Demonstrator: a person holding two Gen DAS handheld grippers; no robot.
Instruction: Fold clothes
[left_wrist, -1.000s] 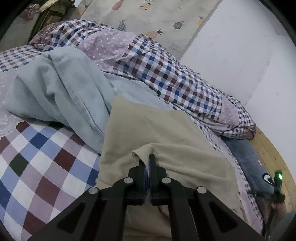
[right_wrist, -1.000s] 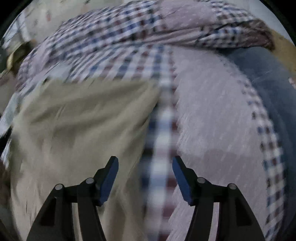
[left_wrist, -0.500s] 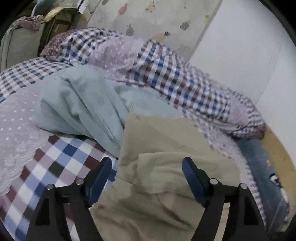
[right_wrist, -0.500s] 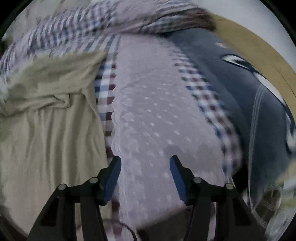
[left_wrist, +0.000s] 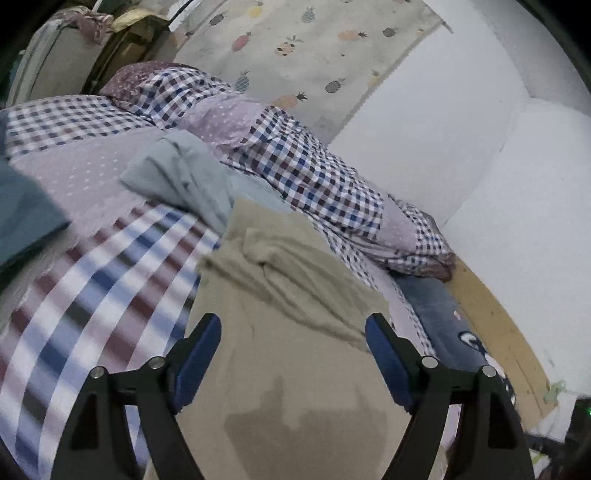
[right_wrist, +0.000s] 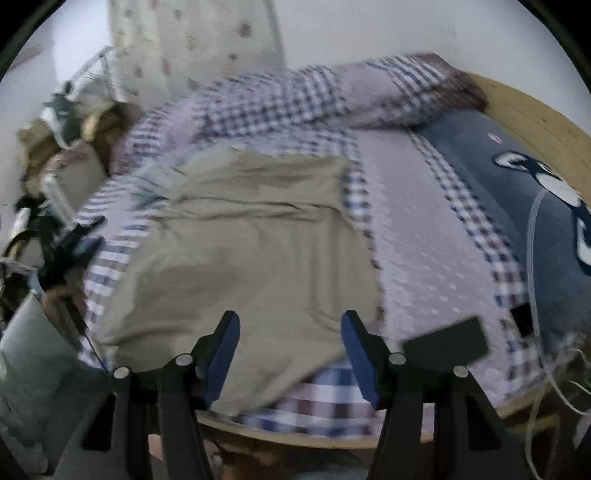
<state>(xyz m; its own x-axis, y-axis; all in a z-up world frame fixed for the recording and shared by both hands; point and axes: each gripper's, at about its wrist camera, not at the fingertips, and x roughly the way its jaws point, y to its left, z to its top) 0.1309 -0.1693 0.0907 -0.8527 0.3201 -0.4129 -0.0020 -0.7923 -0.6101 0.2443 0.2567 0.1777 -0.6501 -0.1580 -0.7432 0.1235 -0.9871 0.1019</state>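
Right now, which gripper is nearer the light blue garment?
Left. The left gripper, open, hangs over the beige garment that adjoins the light blue garment. The right gripper, open, sits at the beige garment's bed-edge end, farther off.

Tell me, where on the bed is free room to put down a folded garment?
Free: the dotted lilac strip between the beige garment and the dark blue pillow; also the checked sheet left of the beige garment. Crowded: the far side, with the light blue garment and bunched quilt.
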